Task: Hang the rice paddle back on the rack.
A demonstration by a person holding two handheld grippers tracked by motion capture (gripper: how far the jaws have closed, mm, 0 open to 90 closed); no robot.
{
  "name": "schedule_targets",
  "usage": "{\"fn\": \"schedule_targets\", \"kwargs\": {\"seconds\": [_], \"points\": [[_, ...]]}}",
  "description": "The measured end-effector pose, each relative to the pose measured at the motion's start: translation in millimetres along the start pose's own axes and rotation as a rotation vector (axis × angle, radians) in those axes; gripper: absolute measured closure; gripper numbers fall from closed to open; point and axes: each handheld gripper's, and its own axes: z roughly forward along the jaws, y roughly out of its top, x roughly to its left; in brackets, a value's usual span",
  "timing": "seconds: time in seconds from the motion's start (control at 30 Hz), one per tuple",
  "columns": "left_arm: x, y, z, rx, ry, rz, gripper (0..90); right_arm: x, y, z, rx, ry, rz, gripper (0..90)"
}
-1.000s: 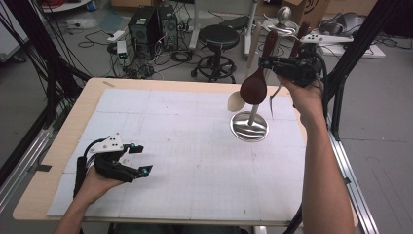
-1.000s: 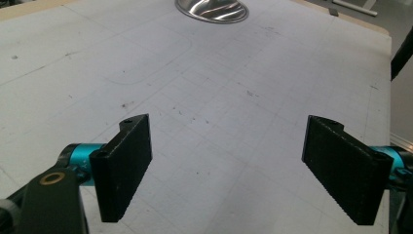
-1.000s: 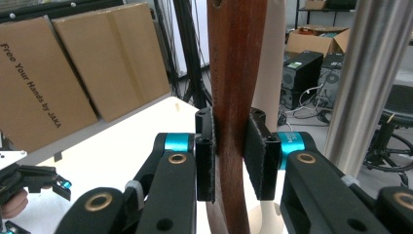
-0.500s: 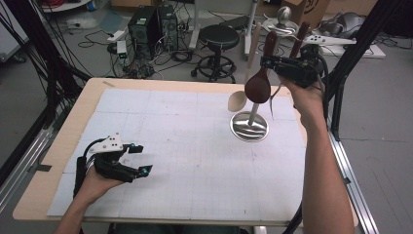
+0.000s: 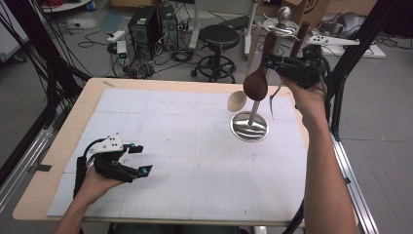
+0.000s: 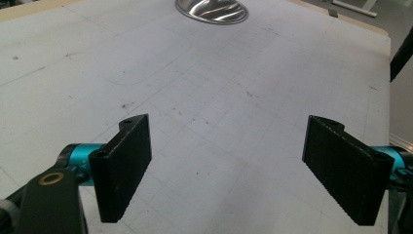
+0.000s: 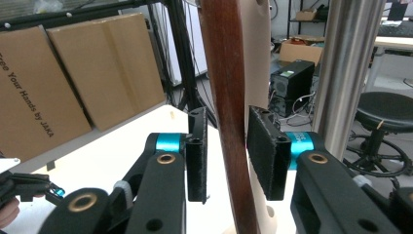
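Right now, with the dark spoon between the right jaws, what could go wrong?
The right gripper has just been opening around the dark spoon; if its top is not hooked on the stand, it could drop. Pulling back may also knock the light spoon hanging beside it.

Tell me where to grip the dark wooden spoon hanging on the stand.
Grip the dark wooden spoon by its slim, upright handle, above the rounded bowl, coming in level from the side away from the steel post. The right gripper, its fingers just opening, straddles it there.
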Motion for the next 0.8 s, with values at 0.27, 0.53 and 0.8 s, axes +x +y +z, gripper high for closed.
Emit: {"fn": "schedule_targets", "kwargs": {"seconds": [0.27, 0.53, 0.8], "points": [[-0.1, 0.0, 0.0, 0.0, -0.001, -0.001, 18.6, -0.3, -5.3, -4.6, -0.013, -0.008, 0.003, 63.9], [0.5, -0.6, 0.3, 0.0, 0.001, -0.004, 18.2, -0.3, -14.3, -7.6, -0.027, -0.004, -0.001, 59.2], [1.1, -0.6, 0.1, -0.001, 0.004, -0.006, 17.9, 3.0, -18.3, -6.4, -0.023, 0.008, -0.003, 51.8]]}}
